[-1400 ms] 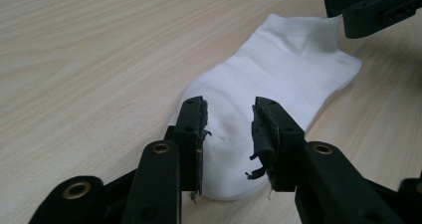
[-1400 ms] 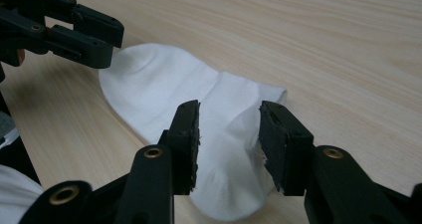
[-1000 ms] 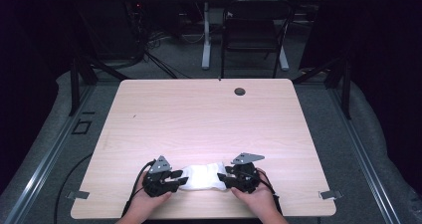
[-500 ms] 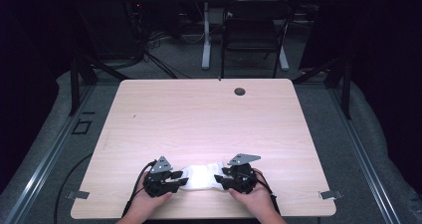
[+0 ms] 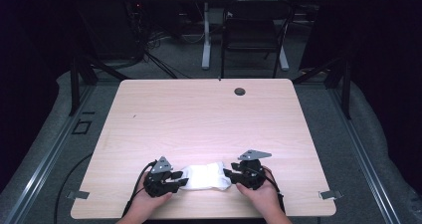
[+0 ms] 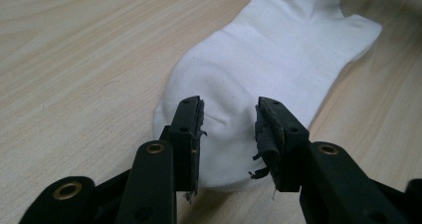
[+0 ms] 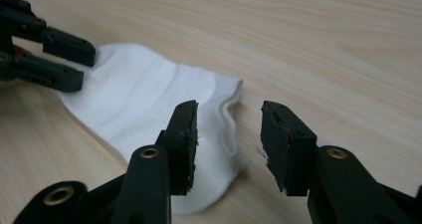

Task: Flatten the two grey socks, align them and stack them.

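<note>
Tabletop of pale wood-grain laminate (image 5: 199, 119) carries a white cotton ankle sock (image 5: 206, 175) lying flat near its front edge, well apart from the small dark round grommet (image 5: 240, 91) at the far edge. The sock's long axis runs left to right, straight from one hand to the other. Its rounded toe end lies under the left gripper (image 6: 228, 129), whose jaws stand partly apart above the fabric without pinching it. Its open cuff end points at the right gripper (image 7: 228, 134), whose jaws gape wide, one over the cuff's edge and one over bare wood. Each gripper sits equally near its own end of the sock.
</note>
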Demonstrator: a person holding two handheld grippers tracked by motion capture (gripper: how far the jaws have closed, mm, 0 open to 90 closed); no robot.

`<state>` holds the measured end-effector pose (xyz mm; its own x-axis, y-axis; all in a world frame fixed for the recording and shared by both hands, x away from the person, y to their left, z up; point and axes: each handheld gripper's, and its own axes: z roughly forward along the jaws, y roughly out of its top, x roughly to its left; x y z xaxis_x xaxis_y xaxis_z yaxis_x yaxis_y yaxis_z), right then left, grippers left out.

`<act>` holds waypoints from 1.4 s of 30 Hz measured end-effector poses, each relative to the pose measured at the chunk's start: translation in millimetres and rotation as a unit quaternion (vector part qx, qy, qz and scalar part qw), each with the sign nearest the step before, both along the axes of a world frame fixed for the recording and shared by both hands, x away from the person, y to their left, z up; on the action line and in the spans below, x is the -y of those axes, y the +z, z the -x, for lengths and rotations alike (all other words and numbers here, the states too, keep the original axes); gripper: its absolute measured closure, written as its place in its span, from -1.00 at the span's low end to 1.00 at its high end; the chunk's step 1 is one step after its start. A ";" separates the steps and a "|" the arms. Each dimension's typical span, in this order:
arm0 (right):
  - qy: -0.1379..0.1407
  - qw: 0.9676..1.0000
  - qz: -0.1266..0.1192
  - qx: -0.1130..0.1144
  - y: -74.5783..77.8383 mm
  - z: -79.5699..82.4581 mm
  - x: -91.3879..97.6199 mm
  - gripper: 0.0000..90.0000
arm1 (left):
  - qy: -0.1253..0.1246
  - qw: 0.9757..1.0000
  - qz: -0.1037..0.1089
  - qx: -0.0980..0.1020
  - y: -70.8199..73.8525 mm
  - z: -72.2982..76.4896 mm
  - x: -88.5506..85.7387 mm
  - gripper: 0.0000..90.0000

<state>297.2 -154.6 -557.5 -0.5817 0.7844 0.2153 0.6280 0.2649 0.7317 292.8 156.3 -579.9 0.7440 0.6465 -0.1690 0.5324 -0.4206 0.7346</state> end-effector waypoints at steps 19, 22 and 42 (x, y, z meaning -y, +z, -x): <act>0.061 0.997 0.028 -0.023 -13.6 2.7 -19.5 0.29 | -0.002 1.000 0.002 0.001 -1.2 -0.5 -0.2 0.39; 0.059 0.998 0.030 -0.016 -15.8 3.6 -20.0 0.29 | -0.002 1.000 0.002 0.003 -1.5 -0.5 -0.7 0.38; 0.062 0.996 0.066 0.017 -17.3 1.9 -29.2 0.31 | 0.012 1.000 0.015 -0.001 -3.2 -15.2 -3.7 0.36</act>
<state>295.4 -125.4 -574.8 -0.6803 0.7269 0.0939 0.5606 0.4335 0.7055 307.9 160.0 -583.1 0.7277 0.6589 -0.1907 0.5441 -0.3852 0.7454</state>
